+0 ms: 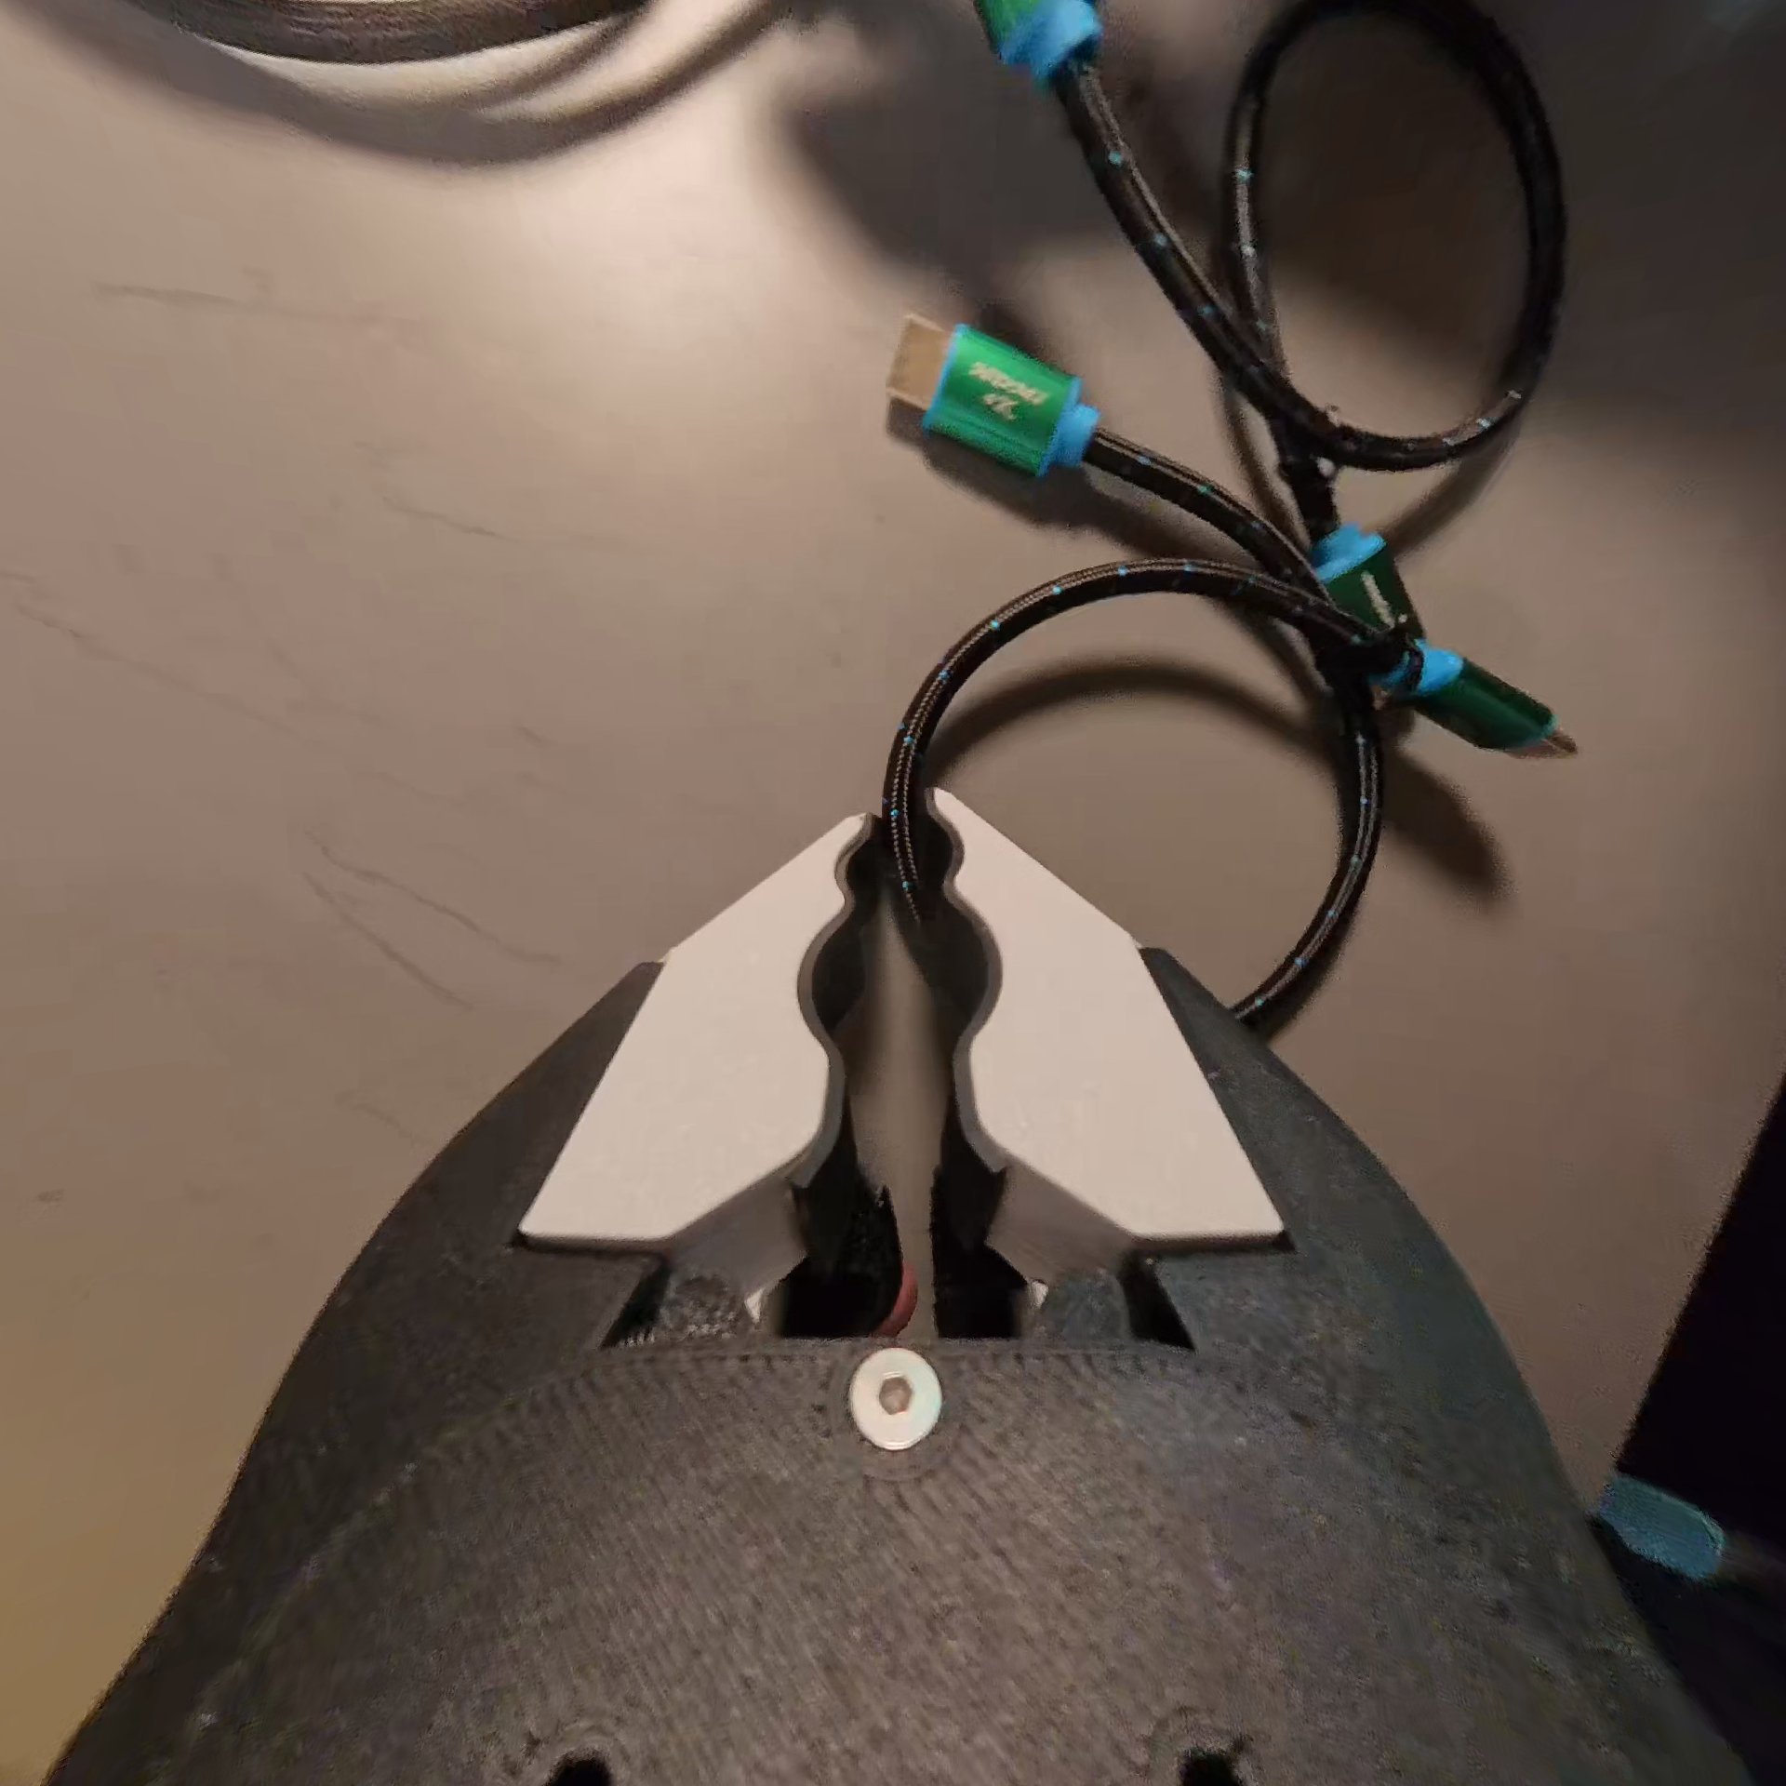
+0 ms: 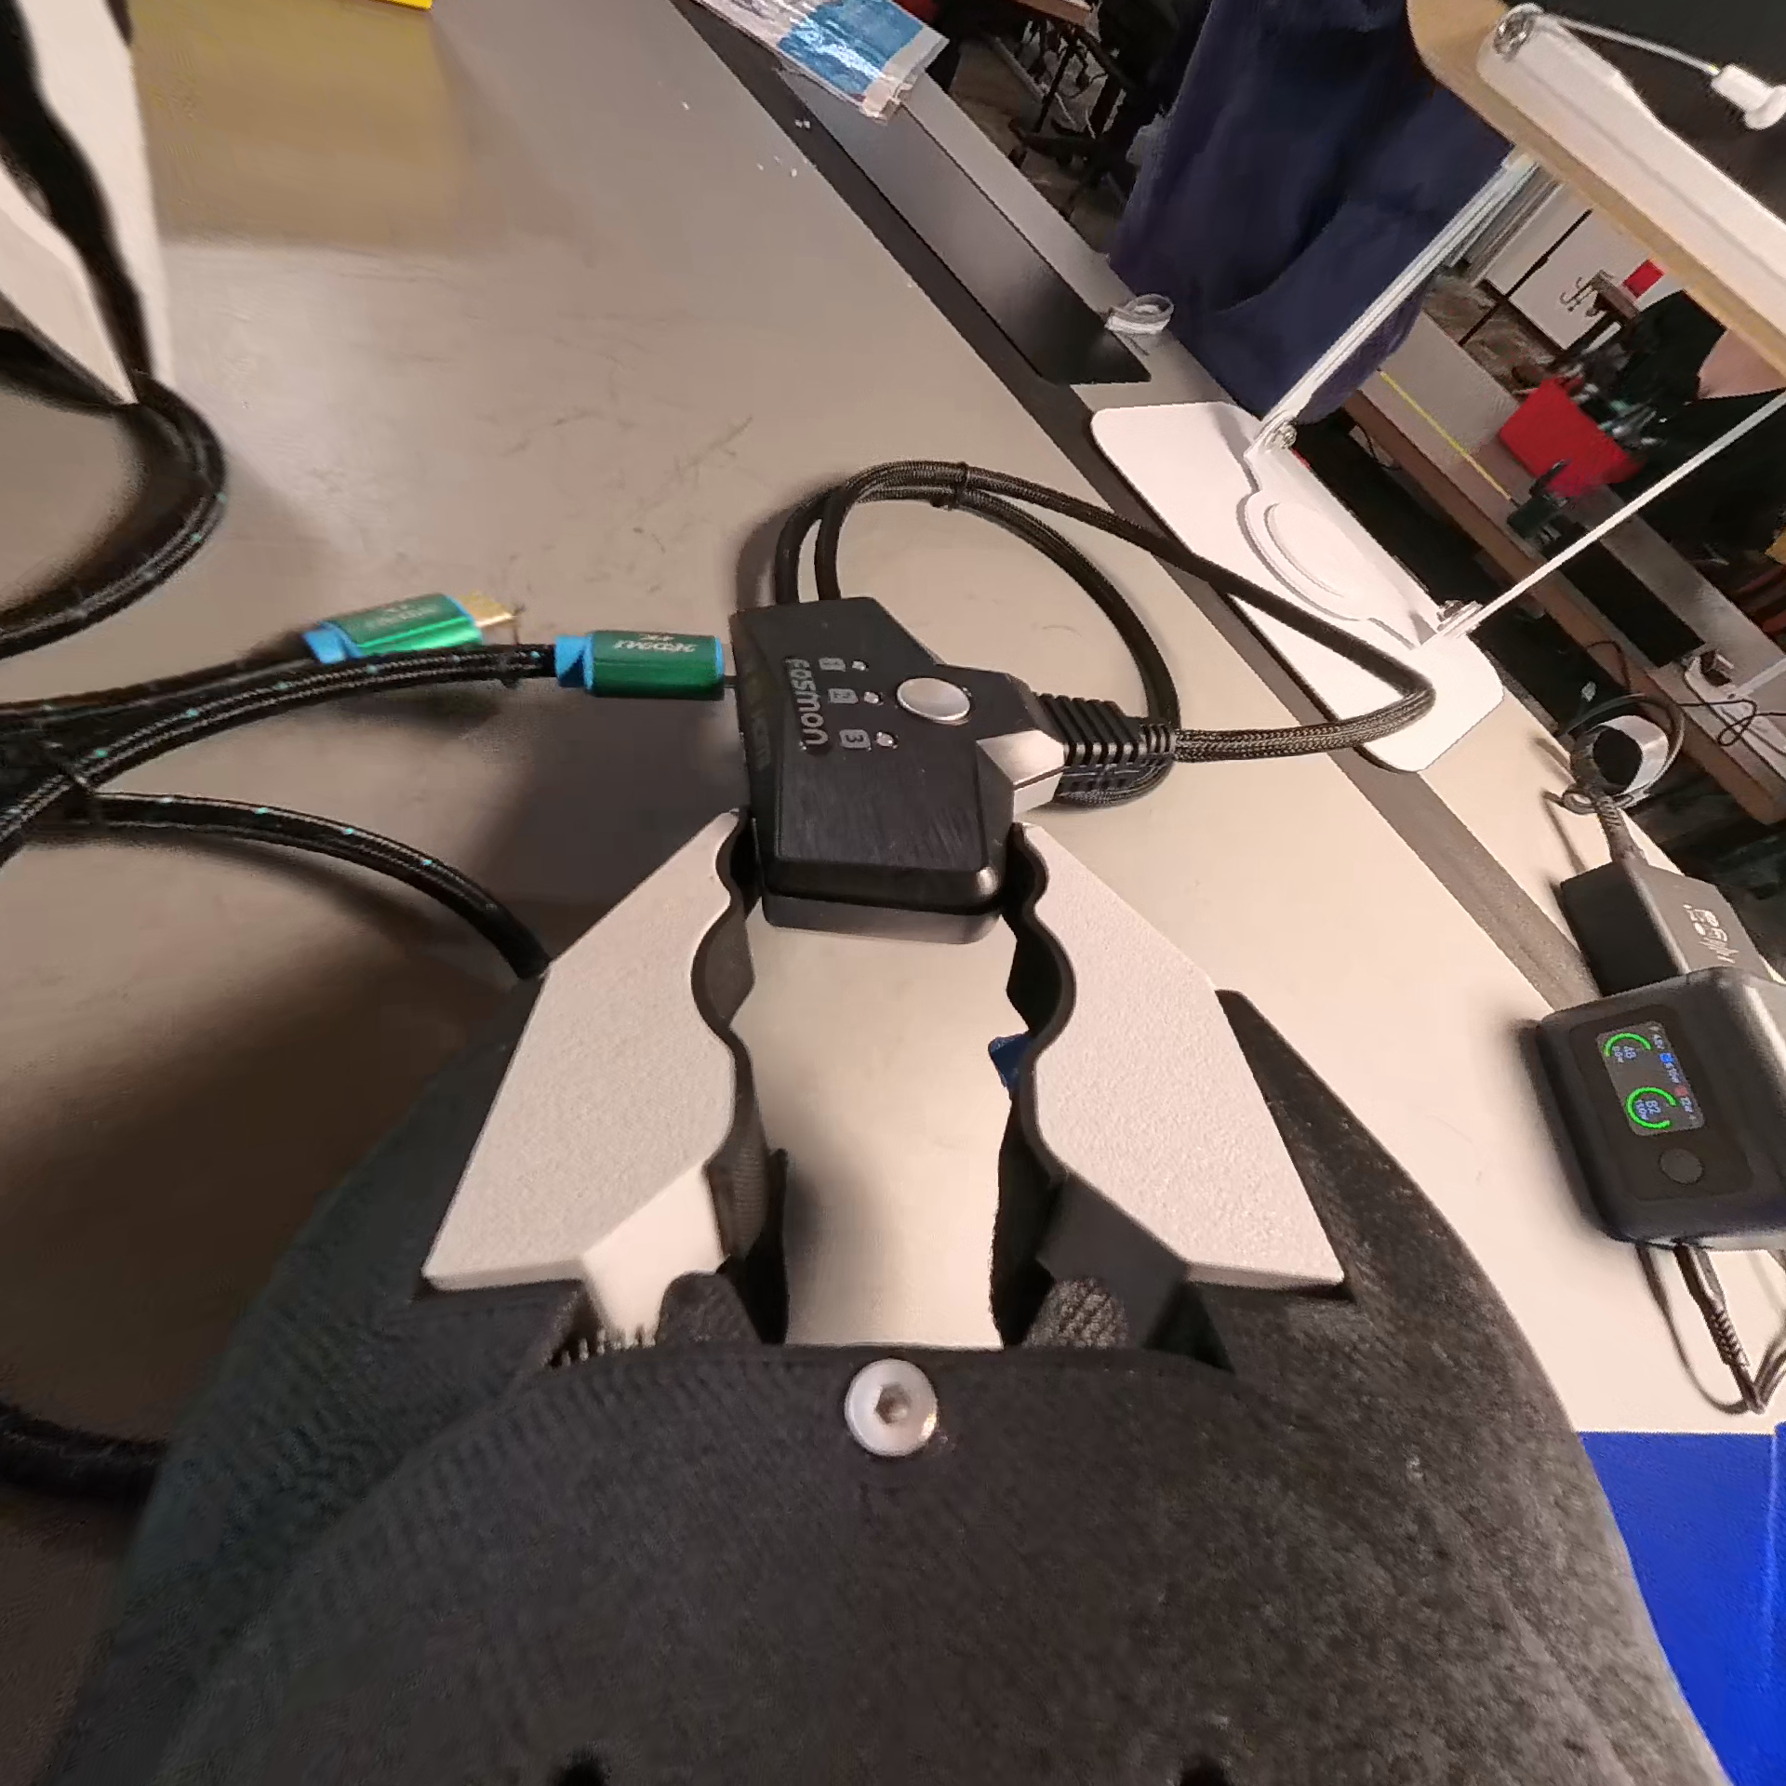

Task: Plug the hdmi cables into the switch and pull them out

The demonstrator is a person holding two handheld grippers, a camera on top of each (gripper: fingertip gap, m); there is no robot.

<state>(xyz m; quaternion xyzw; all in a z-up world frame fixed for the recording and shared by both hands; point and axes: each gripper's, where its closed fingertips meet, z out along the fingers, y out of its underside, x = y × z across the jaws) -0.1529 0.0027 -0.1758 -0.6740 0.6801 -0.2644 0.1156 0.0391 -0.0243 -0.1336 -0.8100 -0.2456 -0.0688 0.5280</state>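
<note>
A: Two views over one beige desk (image 2: 503, 319) — what's each hand-held gripper doing?

B: The right hand-held gripper (image 2: 875, 860) reaches forward low over the desk, its grey fingers (image 2: 619, 1044) clamped on the near end of the black switch (image 2: 870, 763). One green hdmi plug (image 2: 657, 662) sits in the switch's left side; a second plug (image 2: 411, 623) lies loose just behind it.

A: And the left?

B: The left hand-held gripper (image 1: 904, 821) points down at the desk, nearly closed, pinching a braided black cable (image 1: 966, 676). A free green plug (image 1: 1000, 401) lies beyond it
</note>
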